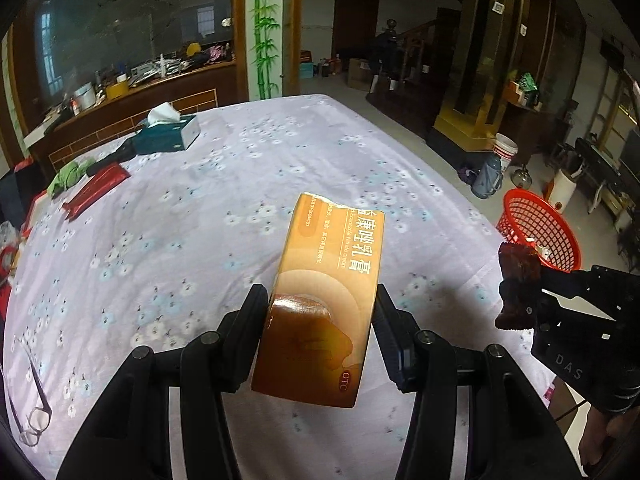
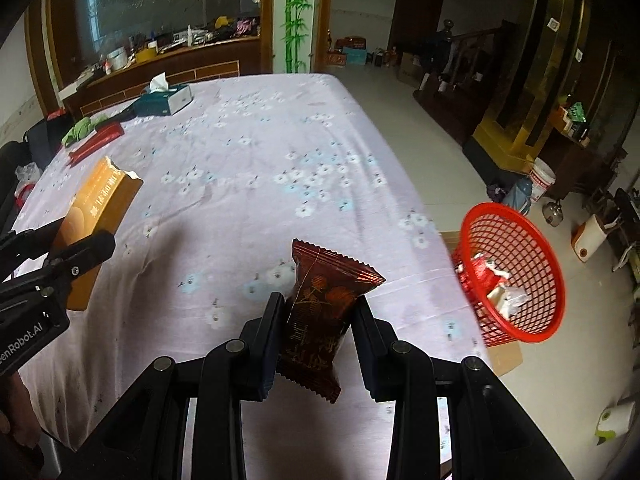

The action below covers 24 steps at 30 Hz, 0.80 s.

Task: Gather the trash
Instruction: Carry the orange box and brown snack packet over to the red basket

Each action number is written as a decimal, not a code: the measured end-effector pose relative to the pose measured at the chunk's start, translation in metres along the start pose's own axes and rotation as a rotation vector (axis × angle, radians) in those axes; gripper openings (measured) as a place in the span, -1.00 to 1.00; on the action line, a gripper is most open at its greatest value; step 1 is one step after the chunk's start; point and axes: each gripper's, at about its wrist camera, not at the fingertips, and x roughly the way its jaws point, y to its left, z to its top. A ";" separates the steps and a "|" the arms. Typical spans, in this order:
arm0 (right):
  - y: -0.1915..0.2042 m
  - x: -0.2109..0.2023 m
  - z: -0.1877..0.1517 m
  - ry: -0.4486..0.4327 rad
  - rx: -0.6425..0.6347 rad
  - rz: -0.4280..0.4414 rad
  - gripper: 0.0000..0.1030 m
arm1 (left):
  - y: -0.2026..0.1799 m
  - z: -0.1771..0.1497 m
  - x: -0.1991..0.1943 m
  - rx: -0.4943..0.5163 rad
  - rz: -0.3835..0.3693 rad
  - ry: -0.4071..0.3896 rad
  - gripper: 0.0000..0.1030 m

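Trash partly binned: red mesh plastic basket beyond the bench's right edge holds wrappers, left gripper clamps an orange cardboard medicine box, right gripper pinches a dark red snack wrapper, both undelivered.

A bench covered in a lilac cloth with pale flowers carries a teal tissue box at its far end, a green cloth beside a long red packet, and scissors near its left edge.
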 end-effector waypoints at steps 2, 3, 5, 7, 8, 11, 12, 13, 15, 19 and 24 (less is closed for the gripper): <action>-0.006 -0.003 0.000 -0.006 0.011 -0.001 -0.31 | -0.008 0.002 -0.001 0.010 -0.005 -0.006 -0.01; -0.010 -0.004 0.000 -0.009 0.015 -0.002 -0.31 | -0.012 0.003 -0.001 0.014 -0.007 -0.008 -0.01; -0.015 -0.006 0.000 -0.013 0.022 -0.003 -0.30 | -0.019 0.005 -0.001 0.022 -0.011 -0.010 -0.01; -0.020 -0.009 -0.001 -0.019 0.031 -0.006 -0.30 | -0.025 0.007 -0.002 0.030 -0.014 -0.013 -0.01; -0.023 -0.010 -0.002 -0.022 0.036 -0.008 -0.30 | -0.029 0.008 -0.002 0.036 -0.016 -0.014 -0.01; -0.029 -0.013 -0.001 -0.031 0.047 -0.013 -0.30 | -0.037 0.011 -0.003 0.049 -0.023 -0.023 -0.01; -0.032 -0.014 -0.001 -0.034 0.055 -0.016 -0.30 | -0.040 0.012 -0.003 0.053 -0.025 -0.024 -0.01; -0.034 -0.016 -0.002 -0.037 0.060 -0.019 -0.30 | -0.042 0.013 -0.003 0.058 -0.028 -0.025 -0.01; -0.038 -0.017 -0.002 -0.041 0.066 -0.021 -0.30 | -0.047 0.014 -0.002 0.066 -0.034 -0.026 -0.01; -0.046 -0.019 -0.003 -0.044 0.086 -0.028 -0.30 | -0.055 0.016 -0.001 0.081 -0.047 -0.025 -0.01; -0.060 -0.021 -0.006 -0.044 0.113 -0.036 -0.30 | -0.066 0.019 0.002 0.101 -0.064 -0.022 -0.01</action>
